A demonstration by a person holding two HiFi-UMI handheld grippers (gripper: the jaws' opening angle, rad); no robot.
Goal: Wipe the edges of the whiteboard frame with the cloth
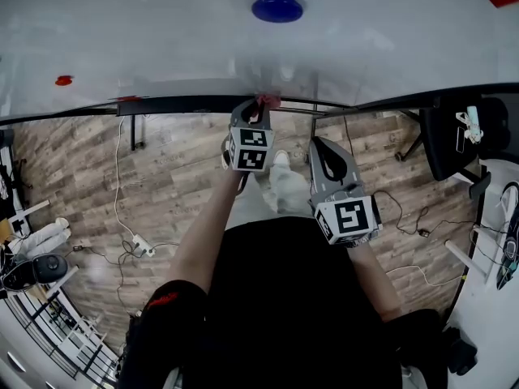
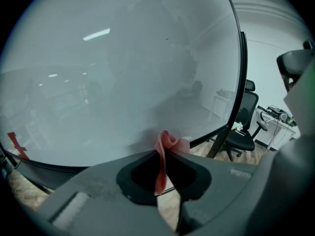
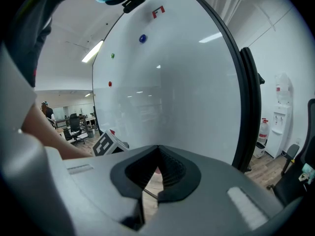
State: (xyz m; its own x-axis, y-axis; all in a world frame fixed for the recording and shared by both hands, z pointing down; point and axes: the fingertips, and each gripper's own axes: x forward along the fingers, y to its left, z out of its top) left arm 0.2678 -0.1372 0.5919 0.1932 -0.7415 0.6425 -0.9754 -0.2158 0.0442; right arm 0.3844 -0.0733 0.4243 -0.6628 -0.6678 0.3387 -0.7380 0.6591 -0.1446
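The whiteboard fills the top of the head view, and its black frame runs along the lower edge. My left gripper is up at that lower edge, shut on a small pink-red cloth. In the left gripper view the cloth sticks out from the shut left gripper and touches the board just above the frame. My right gripper hangs lower and to the right, away from the frame. The right gripper is shut with nothing in it.
A blue magnet and a red magnet sit on the board. Below are a wooden floor with a power strip and cables, a black office chair at right, and a white table at the far right.
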